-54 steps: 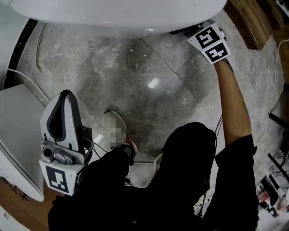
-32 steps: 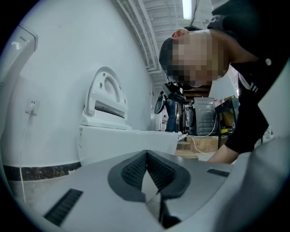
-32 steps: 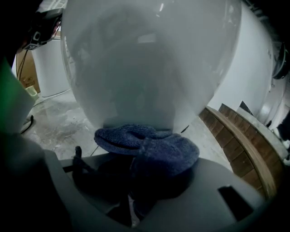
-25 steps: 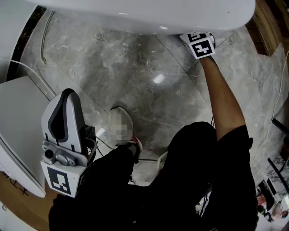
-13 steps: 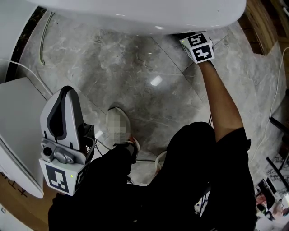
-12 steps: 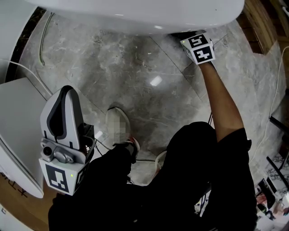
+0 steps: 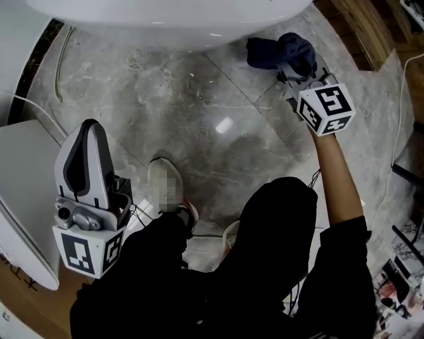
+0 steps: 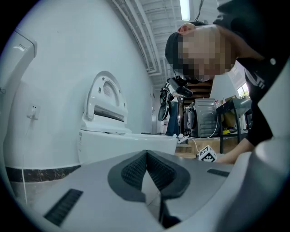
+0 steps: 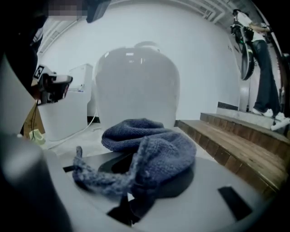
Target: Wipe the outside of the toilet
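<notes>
The white toilet point(image 7: 165, 16) fills the top of the head view, its bowl overhanging the marble floor. My right gripper point(image 7: 293, 65) hovers just off the bowl's right side, shut on a dark blue knitted cloth point(image 7: 278, 49). In the right gripper view the cloth point(image 9: 149, 158) drapes over the jaws and hides their tips, with the toilet's point(image 9: 136, 86) rounded body straight ahead, a short gap away. My left gripper point(image 7: 85, 132) is held low at the left, pointing up, shut with nothing in it. From the left gripper view the toilet point(image 8: 118, 138) is seen side on.
A white fixture point(image 7: 20, 198) stands at the left with cables point(image 7: 40, 109) running along the floor. Wooden steps point(image 7: 361, 26) rise at the upper right. The person's shoe point(image 7: 165, 189) and dark-clothed legs take up the lower middle.
My right gripper has come out from under the bowl's rim, back and to the right, so the blue cloth now shows. The left gripper has barely shifted.
</notes>
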